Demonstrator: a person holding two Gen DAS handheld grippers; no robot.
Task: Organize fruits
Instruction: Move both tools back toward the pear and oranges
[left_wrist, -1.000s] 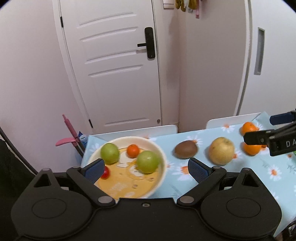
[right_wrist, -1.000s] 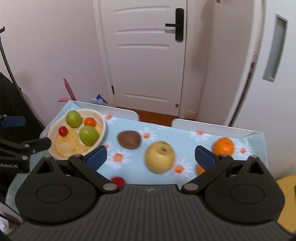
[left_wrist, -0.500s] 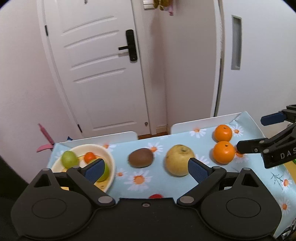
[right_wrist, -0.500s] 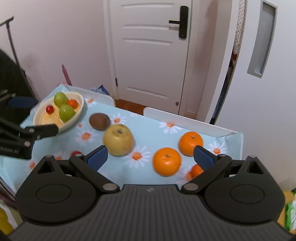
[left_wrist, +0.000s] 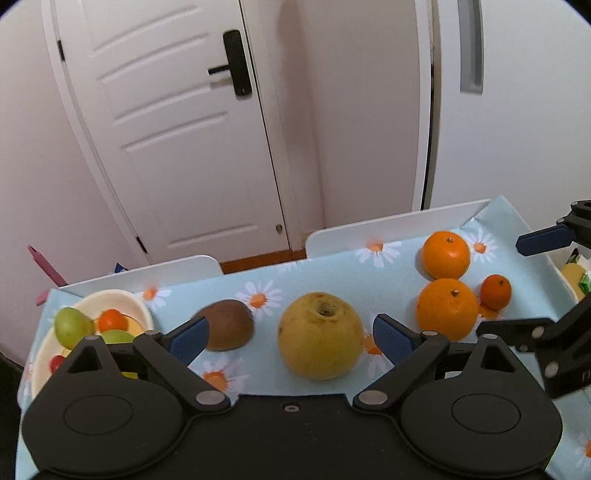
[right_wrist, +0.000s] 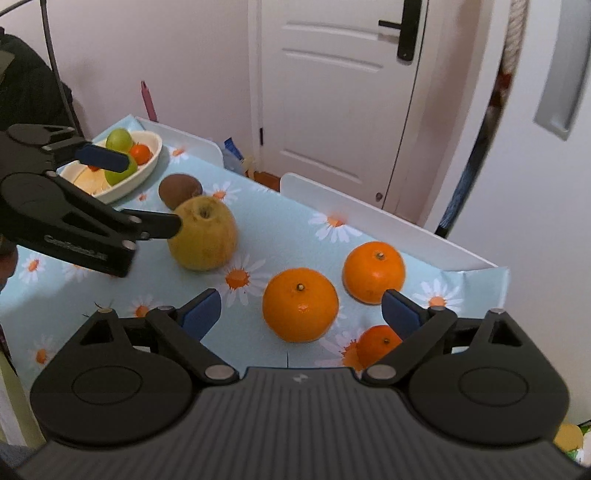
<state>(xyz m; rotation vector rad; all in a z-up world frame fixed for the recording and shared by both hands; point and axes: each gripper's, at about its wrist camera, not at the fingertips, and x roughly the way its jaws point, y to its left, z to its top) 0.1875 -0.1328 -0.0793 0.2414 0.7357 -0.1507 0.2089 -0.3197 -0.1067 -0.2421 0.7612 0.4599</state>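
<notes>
A yellow pear (left_wrist: 320, 335) sits on the daisy tablecloth between the jaws of my open left gripper (left_wrist: 291, 336); it also shows in the right wrist view (right_wrist: 203, 232). A brown kiwi (left_wrist: 226, 324) lies left of it. Two big oranges (left_wrist: 447, 313) (left_wrist: 446, 254) and a small tangerine (left_wrist: 496, 291) lie to the right. My right gripper (right_wrist: 301, 314) is open, with the near orange (right_wrist: 300, 304) between its jaws. A cream bowl (left_wrist: 122, 301) at the left holds green fruits, a small orange fruit and a red one.
The table's white back rail (left_wrist: 388, 225) runs along the far edge, with a gap in the middle. A white door (left_wrist: 177, 129) and wall stand behind. A pink stick (left_wrist: 42, 260) leans at the far left. Yellow and green items (left_wrist: 576, 277) lie at the right table edge.
Both grippers have swung right and moved closer to the table. The left one went from over the bowl to the pear; the right one from the pear to the oranges.
</notes>
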